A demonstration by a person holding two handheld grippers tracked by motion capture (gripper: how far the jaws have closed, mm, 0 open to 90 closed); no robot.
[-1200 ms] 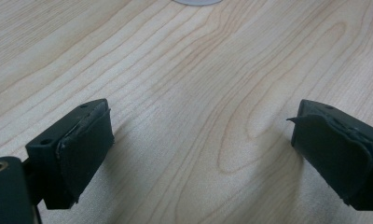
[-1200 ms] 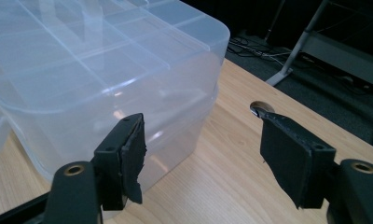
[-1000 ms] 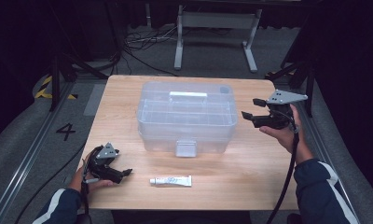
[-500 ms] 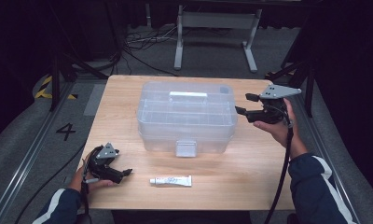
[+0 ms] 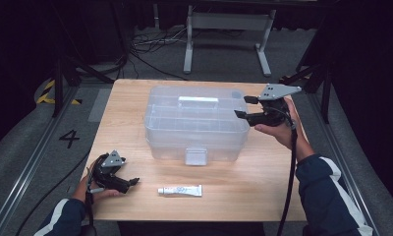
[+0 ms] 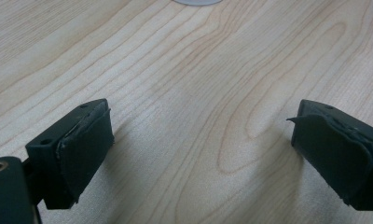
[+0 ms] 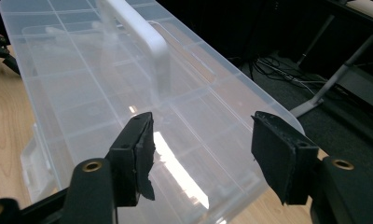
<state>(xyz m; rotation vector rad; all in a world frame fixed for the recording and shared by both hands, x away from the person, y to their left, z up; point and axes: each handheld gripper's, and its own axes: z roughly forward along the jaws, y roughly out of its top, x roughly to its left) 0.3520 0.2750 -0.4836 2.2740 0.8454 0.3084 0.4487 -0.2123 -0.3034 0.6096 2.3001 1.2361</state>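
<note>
A clear plastic storage box (image 5: 197, 123) with a white handle (image 5: 198, 100) and a front latch (image 5: 195, 156) stands closed in the middle of the wooden table (image 5: 253, 182). My right gripper (image 5: 243, 107) hovers open over the box's right end; in the right gripper view its jaws frame the lid (image 7: 105, 93) near the handle (image 7: 142, 42). A small white tube (image 5: 180, 190) lies near the front edge. My left gripper (image 5: 131, 182) rests open on the table just left of the tube, with bare wood (image 6: 198, 130) between its jaws.
Metal stand legs (image 5: 226, 39) and loose cables (image 5: 145, 44) lie on the grey floor beyond the table. A floor marking "4" (image 5: 69, 138) sits to the left. Bare tabletop stretches to the right of the tube.
My right gripper has moved left and slightly up, from beside the box's right end to over its lid. The left gripper and the tube have stayed put.
</note>
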